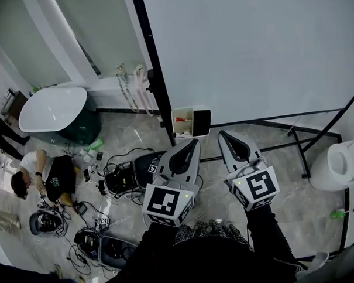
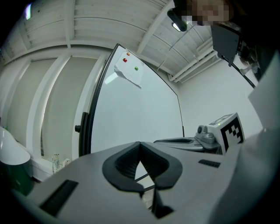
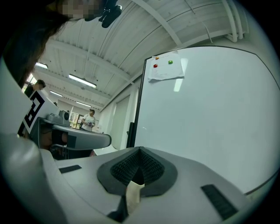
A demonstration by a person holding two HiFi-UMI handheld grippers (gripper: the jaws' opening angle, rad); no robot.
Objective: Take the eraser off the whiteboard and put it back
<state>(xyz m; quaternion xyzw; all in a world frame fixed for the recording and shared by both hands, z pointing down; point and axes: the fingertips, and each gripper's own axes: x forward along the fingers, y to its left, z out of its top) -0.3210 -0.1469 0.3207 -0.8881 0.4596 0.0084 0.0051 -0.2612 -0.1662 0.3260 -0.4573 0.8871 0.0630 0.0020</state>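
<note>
While the left tool (image 1: 194, 142) and right tool (image 1: 223, 133) point level at the whiteboard (image 1: 249, 47), the eraser (image 1: 201, 123) sits at its lower left corner.
Both tools' jaws are pressed together at the tips. The black eraser clings just beside a white tray (image 1: 184, 130), ahead of the left tool's tip and apart from it.

Grey marble-look tile floor (image 1: 272, 181). White oval tub-like piece (image 1: 49, 108) on a dark green base, upper left in head view. White rounded object (image 1: 342, 163) at right edge. Cable clutter (image 1: 117, 178) on the floor, a person (image 1: 44, 176) crouching beside it. White beamed ceiling (image 2: 109, 26), strip lights (image 3: 82, 80) on. White wall (image 2: 210, 96).
</note>
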